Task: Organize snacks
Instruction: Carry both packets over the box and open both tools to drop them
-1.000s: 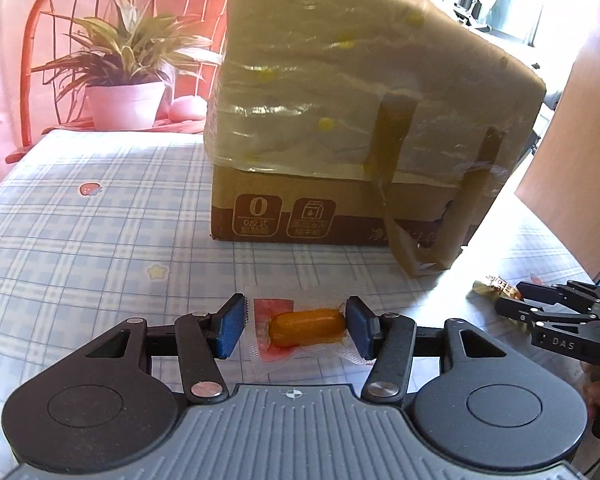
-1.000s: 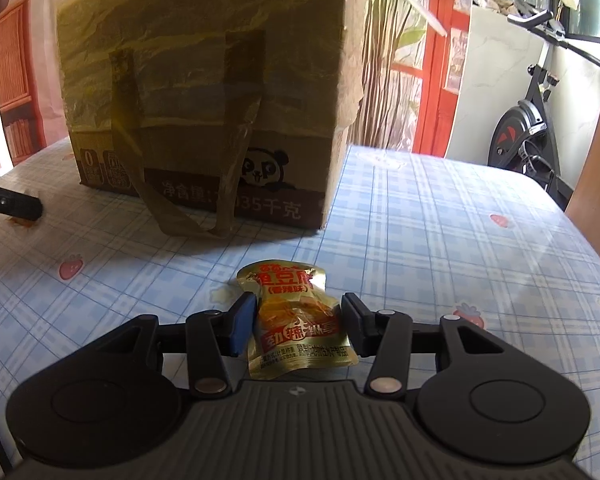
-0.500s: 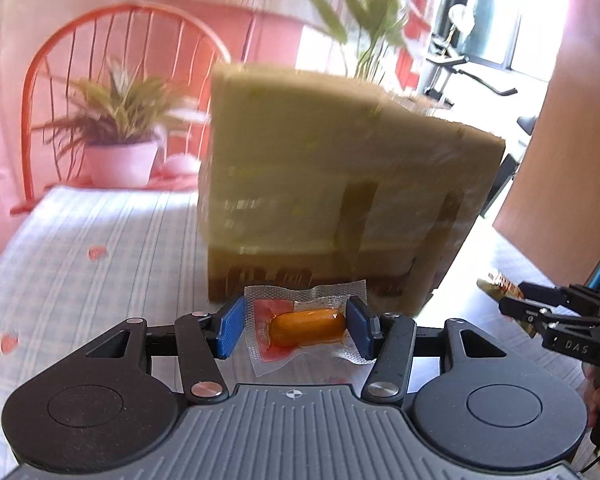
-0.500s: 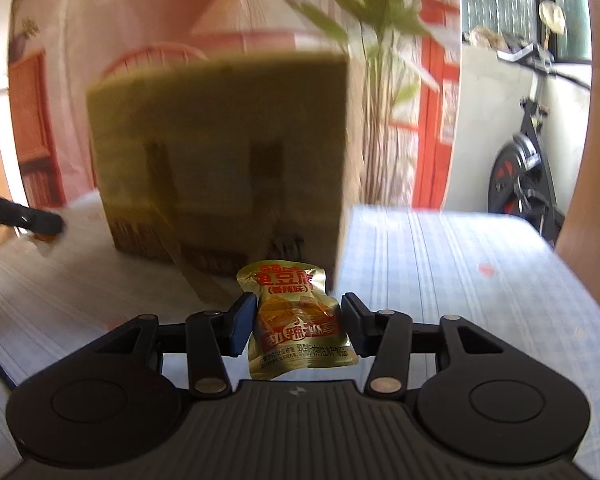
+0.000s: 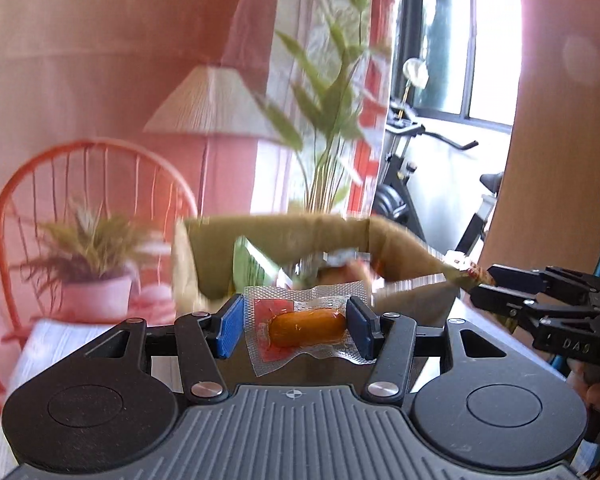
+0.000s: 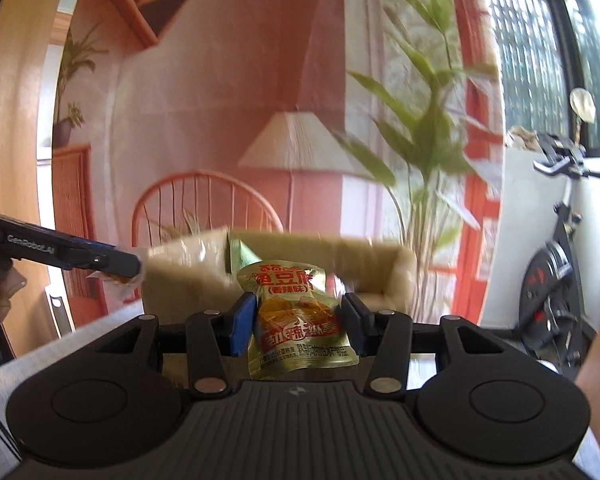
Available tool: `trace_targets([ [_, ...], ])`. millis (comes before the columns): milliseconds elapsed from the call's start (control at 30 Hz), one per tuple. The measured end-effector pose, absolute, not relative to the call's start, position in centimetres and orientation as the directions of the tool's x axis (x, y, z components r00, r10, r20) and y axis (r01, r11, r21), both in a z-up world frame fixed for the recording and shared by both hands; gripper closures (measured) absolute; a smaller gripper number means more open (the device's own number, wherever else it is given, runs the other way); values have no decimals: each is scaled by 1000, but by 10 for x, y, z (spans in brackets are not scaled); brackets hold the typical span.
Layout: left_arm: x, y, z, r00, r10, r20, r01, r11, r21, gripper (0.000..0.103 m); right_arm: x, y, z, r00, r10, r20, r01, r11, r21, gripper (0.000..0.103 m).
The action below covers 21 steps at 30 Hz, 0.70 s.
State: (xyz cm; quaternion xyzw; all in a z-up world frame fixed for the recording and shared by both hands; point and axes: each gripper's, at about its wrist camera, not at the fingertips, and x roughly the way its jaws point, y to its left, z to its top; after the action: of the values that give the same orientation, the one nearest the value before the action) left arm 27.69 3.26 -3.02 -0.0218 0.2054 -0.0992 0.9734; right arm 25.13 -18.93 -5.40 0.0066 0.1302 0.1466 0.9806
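My left gripper (image 5: pixel 296 326) is shut on a clear vacuum packet with an orange sausage (image 5: pixel 306 326) and holds it in the air just short of the open cardboard box (image 5: pixel 404 248). My right gripper (image 6: pixel 298 322) is shut on a gold snack packet with red print (image 6: pixel 296 316), also raised near the box (image 6: pixel 384 276). Several snacks lie inside the box, blurred. The right gripper shows at the right of the left wrist view (image 5: pixel 496 284). The left gripper shows at the left of the right wrist view (image 6: pixel 128 266).
A potted plant (image 5: pixel 88 268) and an orange wire chair (image 5: pixel 92 200) stand beyond the table at the left. A tall leafy plant (image 6: pixel 424 160) rises behind the box. An exercise bike (image 6: pixel 556 264) stands at the right.
Both grippers have lifted their packets off the table and risen to the level of the box's open top. The box's inside has come into view.
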Motion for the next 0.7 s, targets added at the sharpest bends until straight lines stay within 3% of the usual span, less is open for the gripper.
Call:
trace_targets([
  [267, 340, 29, -9, 891, -205, -405, 181, 979, -99, 45, 318, -185, -37, 926, 246, -285, -248, 968, 31, 54],
  [400, 373, 31, -16, 884, -166, -437, 144, 986, -84, 45, 351, -188, -35, 919, 217, -329, -206, 976, 67, 54],
  [700, 393, 31, -34, 861, -133, -491, 110, 991, -77, 45, 384, -176, -45, 897, 182, -404, -197, 980, 6, 54],
])
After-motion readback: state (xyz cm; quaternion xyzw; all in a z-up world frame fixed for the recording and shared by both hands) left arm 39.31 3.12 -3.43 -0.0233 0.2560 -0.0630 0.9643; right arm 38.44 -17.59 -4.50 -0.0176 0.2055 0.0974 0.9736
